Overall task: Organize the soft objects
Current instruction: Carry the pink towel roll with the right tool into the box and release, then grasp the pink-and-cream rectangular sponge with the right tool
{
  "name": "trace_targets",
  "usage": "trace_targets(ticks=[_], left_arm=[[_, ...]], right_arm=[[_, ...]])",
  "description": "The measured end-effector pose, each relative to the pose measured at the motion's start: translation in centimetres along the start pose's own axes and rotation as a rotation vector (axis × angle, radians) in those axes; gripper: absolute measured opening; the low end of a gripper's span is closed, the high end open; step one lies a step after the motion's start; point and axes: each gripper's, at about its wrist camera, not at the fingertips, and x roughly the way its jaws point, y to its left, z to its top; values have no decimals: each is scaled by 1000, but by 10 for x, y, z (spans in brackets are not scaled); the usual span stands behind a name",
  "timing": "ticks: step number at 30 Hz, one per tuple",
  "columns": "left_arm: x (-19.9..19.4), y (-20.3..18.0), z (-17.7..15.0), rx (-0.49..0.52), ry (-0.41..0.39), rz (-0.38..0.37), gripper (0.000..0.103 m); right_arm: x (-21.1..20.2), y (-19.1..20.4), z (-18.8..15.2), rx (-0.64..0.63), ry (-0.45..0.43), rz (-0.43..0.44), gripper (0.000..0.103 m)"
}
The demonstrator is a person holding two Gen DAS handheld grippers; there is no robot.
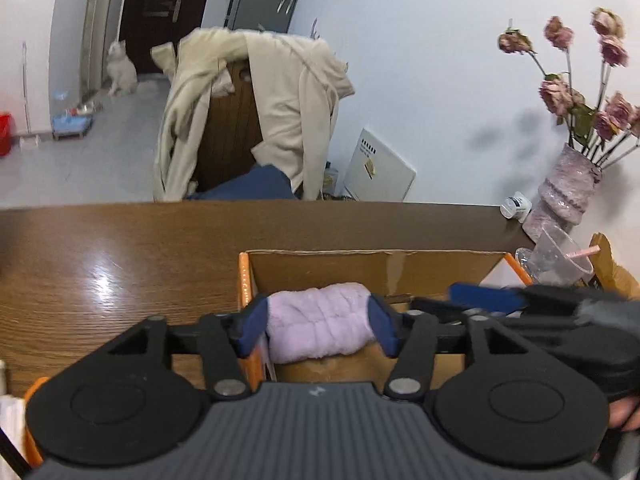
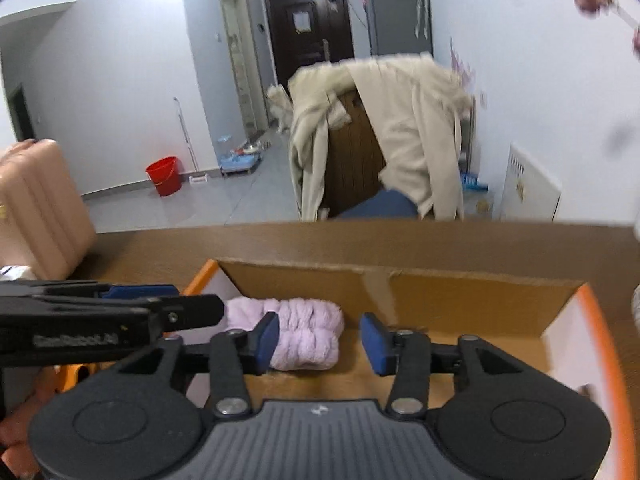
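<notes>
The jaws of my left gripper [image 1: 318, 322] press on both sides of a rolled lilac towel [image 1: 320, 320], holding it; the jaws of my right gripper [image 2: 318, 344] stand apart with nothing between them. The towel sits low inside the cardboard box [image 1: 372, 266], against the box's left wall and near its front. From the right wrist view the same towel [image 2: 304, 332] lies just beyond my right gripper's left pad, and the left gripper reaches in from outside the box's left wall. The box rests on the wooden bench [image 1: 120, 264], with a vase of dried roses [image 1: 568, 192] and a clear plastic cup [image 1: 560, 256] just past the box's right corner.

I judge this the placing step: the towel is down in the box but not yet let go. Next I'd open the left jaws and lift straight up, clear of the box's wall, so the roll doesn't drag or unroll. It's soft and may cling to the pads, so a slow release suits it. My right gripper is close by inside the box, so I should keep the two from knocking together.
</notes>
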Motion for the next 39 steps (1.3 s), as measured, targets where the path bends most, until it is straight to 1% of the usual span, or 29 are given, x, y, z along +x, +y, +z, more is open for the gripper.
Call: trace_targets(ticks=[2, 3, 4, 6, 7, 10, 11, 13, 14, 16, 18, 21, 23, 24, 25, 28, 30, 34, 39], left_arm=[[-20, -15, -6, 37, -31, 6, 63], [-32, -23, -11, 55, -47, 9, 65], [-43, -30, -16, 74, -60, 8, 68], [-67, -45, -31, 108, -86, 0, 71], [-79, -52, -39, 121, -92, 1, 72], [-115, -69, -70, 150, -118, -15, 75], [-127, -74, -83, 156, -125, -19, 75], [-147, -83, -107, 175, -133, -37, 77], [-157, -88, -121, 187, -140, -43, 78], [-174, -97, -148, 213, -159, -46, 83], [-187, -103, -178, 241, -186, -43, 86], [-204, -107, -223, 286, -191, -32, 87], [-216, -106, -247, 277, -198, -46, 89], [-223, -106, -259, 267, -202, -55, 91], [-229, -107, -269, 259, -207, -60, 93], [-243, -112, -294, 250, -222, -53, 96], [-249, -115, -305, 258, -228, -53, 97], [-251, -120, -318, 268, -200, -49, 97], [-250, -126, -317, 298, -201, -77, 97]], right_arm=[[-34, 0, 2, -26, -30, -4, 48], [-50, -1, 1, -34, -48, -5, 52], [-71, -1, -3, -39, -70, -7, 56], [-112, -3, -17, -43, -106, -6, 59], [-131, -4, -26, -45, -122, -3, 62], [-184, -4, -63, -48, -166, -15, 70], [-201, -3, -80, -43, -182, -29, 70], [-227, -2, -112, -33, -202, -52, 76], [-236, -1, -128, -22, -210, -70, 77], [-252, 6, -160, -13, -225, -128, 78], [-264, 11, -196, 8, -228, -177, 80], [-271, 19, -235, 31, -207, -223, 81], [-276, 25, -259, 43, -198, -241, 83], [-278, 27, -269, 54, -196, -245, 87], [-280, 30, -279, 65, -196, -249, 88], [-286, 38, -302, 83, -201, -251, 90], [-290, 43, -314, 83, -203, -246, 91], [-294, 44, -328, 94, -200, -252, 91], [-296, 40, -334, 126, -201, -289, 91]])
